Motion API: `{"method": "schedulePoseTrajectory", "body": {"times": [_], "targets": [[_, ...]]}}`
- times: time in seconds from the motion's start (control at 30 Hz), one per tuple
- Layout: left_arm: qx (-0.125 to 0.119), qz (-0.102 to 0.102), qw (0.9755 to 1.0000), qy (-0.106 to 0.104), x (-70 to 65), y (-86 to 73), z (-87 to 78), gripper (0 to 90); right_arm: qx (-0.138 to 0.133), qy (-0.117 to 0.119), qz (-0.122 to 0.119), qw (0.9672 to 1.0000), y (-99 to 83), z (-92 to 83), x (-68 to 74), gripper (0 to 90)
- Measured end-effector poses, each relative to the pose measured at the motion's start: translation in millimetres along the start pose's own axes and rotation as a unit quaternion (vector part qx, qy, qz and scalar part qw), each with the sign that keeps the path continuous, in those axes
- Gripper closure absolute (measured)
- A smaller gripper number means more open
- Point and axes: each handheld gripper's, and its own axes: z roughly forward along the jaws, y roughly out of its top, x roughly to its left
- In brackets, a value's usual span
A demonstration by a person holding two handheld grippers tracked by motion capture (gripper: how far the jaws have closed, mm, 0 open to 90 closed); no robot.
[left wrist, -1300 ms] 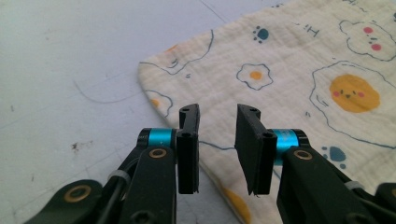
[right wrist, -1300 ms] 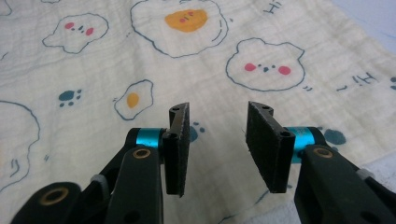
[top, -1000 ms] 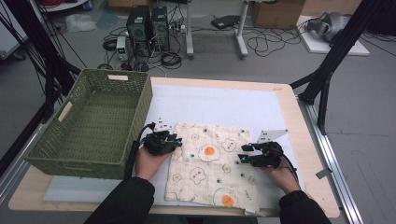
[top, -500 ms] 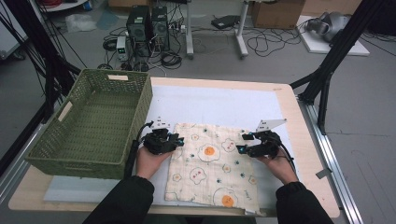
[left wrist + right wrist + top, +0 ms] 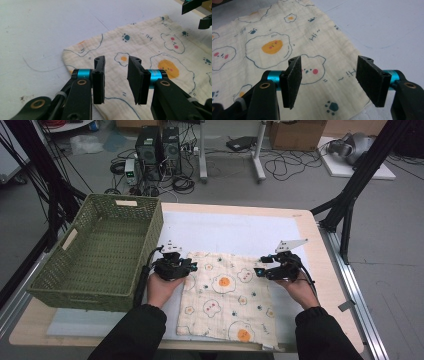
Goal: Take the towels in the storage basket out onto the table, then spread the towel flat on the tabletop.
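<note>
Since the earlier frames the right tool [image 5: 261, 270] has drifted a little toward the far right corner of the cloth [image 5: 230, 295], and its jaws have just been opening; in the right gripper view they now stand well apart over that corner with nothing between them, the pads [image 5: 293, 72] clear of the fabric. Across from it, the left tool [image 5: 189, 268] has kept its place at the far left corner, its jaws partly apart and also holding nothing, the cloth [image 5: 150, 55] lying flat beneath and beyond them. That cloth, cream with fried-egg and bear prints, lies spread in 1 layer on the white sheet covering the surface [image 5: 300, 220], near the person's edge, with the green basket [image 5: 100, 250] just to its left. Both hands sit behind the 2 far corners, palms up under the tools. I judge this to be the moment of lining up on the corners: the right jaws have widened to take the edge, so the next move probably calls for both tools to dip to the fabric and pinch it, likely for a fold or a lift toward the basket. Neither corner is gripped yet.
</note>
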Motion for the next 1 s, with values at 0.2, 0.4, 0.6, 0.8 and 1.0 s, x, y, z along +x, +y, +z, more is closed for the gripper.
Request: {"method": "schedulePoseTrajectory", "body": {"times": [0.2, 0.4, 0.6, 0.8, 1.0], "targets": [[0.005, 0.002, 1.0, -0.002, -1.3, -0.7, 2.0, 66.9, 0.005, 0.001, -0.006, 1.0, 0.7, 0.7, 1.6, 37.0], [0.007, 0.002, 1.0, -0.002, -1.0, -1.2, 3.4, 66.9, 0.011, 0.003, -0.009, 0.9999, 0.8, 3.2, 2.5, 37.1], [0.016, -0.002, 0.9998, 0.01, 2.9, -2.7, 6.5, 66.9, 0.017, -0.005, -0.008, 0.9998, -0.4, 3.6, 0.7, 37.6], [0.029, -0.008, 0.9993, 0.021, 8.2, -5.2, 12.1, 66.9, 0.03, -0.02, -0.005, 0.9994, -3.5, 4.5, -4.3, 40.1], [0.04, -0.016, 0.9987, 0.026, 9.5, -7.7, 20.3, 66.8, 0.038, -0.035, 0.011, 0.9986, -8.5, 6.7, -13.4, 42.1]]}}
